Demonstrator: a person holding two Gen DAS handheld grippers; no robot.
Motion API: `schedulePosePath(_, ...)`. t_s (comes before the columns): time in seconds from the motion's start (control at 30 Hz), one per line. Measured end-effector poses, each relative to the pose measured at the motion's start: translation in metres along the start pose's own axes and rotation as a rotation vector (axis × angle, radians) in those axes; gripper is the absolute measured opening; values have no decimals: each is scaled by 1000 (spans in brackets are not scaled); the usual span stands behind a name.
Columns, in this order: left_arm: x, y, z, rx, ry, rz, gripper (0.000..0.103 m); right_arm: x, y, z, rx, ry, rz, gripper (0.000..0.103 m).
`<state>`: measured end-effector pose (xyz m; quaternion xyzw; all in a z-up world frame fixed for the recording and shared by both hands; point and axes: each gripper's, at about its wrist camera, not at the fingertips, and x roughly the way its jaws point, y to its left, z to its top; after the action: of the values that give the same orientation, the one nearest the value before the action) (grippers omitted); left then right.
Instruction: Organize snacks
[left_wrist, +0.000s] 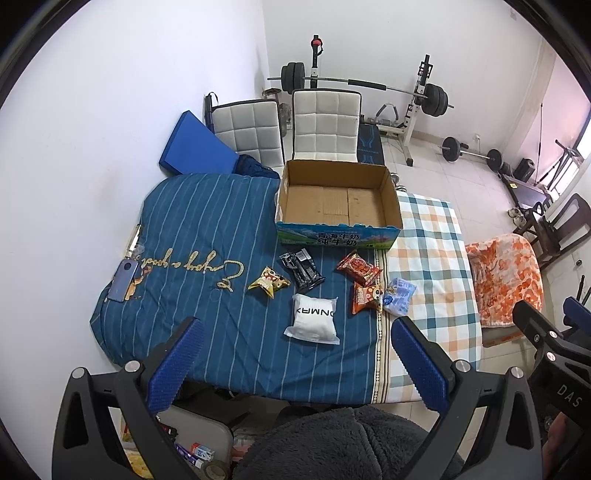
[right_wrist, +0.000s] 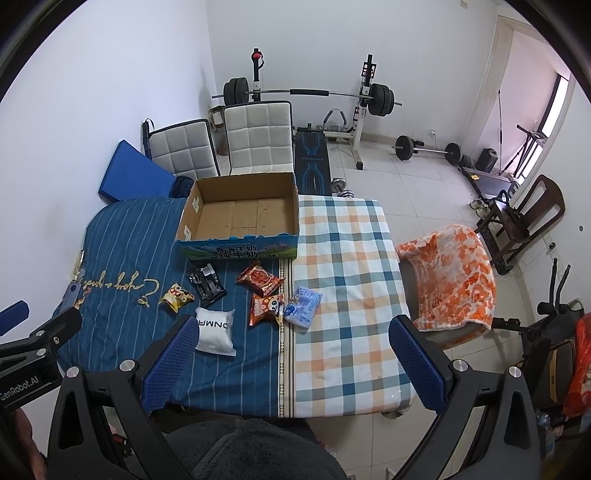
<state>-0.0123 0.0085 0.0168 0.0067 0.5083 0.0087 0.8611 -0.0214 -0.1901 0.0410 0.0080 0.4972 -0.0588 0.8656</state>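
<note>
An open, empty cardboard box (left_wrist: 336, 199) (right_wrist: 240, 214) stands at the far side of the cloth-covered table. In front of it lie several snack packs: a yellow pack (left_wrist: 269, 282) (right_wrist: 176, 295), a black pack (left_wrist: 301, 271) (right_wrist: 207, 282), a white pack (left_wrist: 313, 319) (right_wrist: 216, 329), a red pack (left_wrist: 358, 267) (right_wrist: 260, 277), an orange-brown pack (left_wrist: 365, 297) (right_wrist: 264, 306) and a pale blue pack (left_wrist: 399, 295) (right_wrist: 304, 304). My left gripper (left_wrist: 295, 347) hangs open above the table's near edge, just short of the white pack. My right gripper (right_wrist: 295, 343) hangs open over the checked cloth, nothing in it.
A phone (left_wrist: 125, 275) lies at the table's left edge. Two white padded chairs (left_wrist: 325, 125) stand behind the box, with a barbell rack (left_wrist: 417, 96) beyond. An orange blanket (right_wrist: 450, 273) covers a seat to the right. A blue mat (left_wrist: 195, 146) leans on the wall.
</note>
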Motion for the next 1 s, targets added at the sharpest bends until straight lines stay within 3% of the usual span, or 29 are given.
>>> schedulePosePath(1.0,4,-6,-3,14,12,-6,103,-2,11,4,-8,5,16,103)
